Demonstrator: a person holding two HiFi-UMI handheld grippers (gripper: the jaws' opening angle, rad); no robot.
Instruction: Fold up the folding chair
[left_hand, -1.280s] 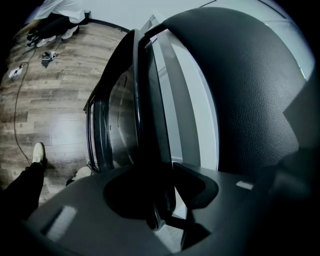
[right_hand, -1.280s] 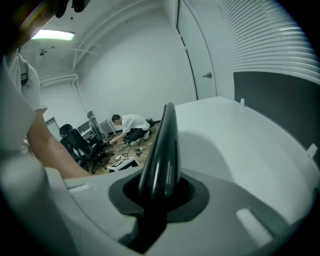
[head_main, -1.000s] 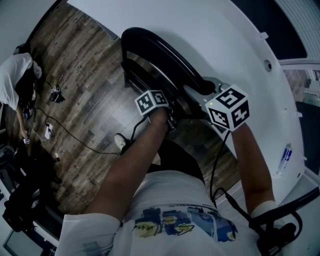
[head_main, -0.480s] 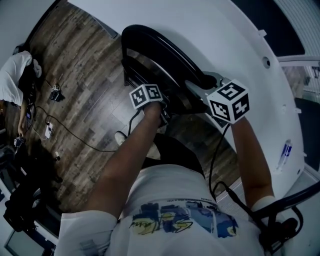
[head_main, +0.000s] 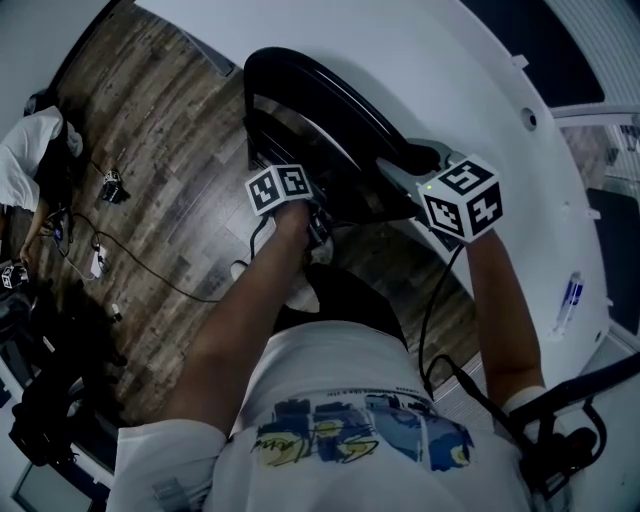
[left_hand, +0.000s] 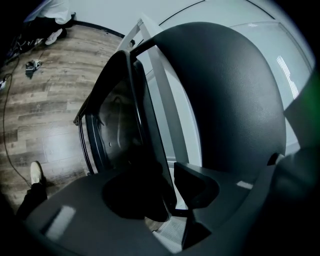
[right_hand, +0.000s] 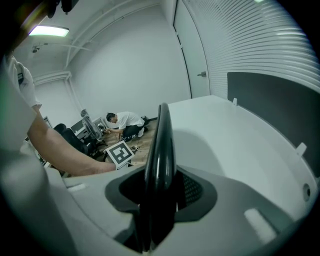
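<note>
Dim bluish light from a ceiling lamp (right_hand: 48, 31); fisheye-bent edges; dark vignetted corners

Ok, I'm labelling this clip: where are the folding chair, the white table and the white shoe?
folding chair (head_main: 335, 105): head view, curved black backrest rim.
white table (head_main: 450, 70): head view, bare top.
white shoe (left_hand: 35, 172): left gripper view, its upper.
</note>
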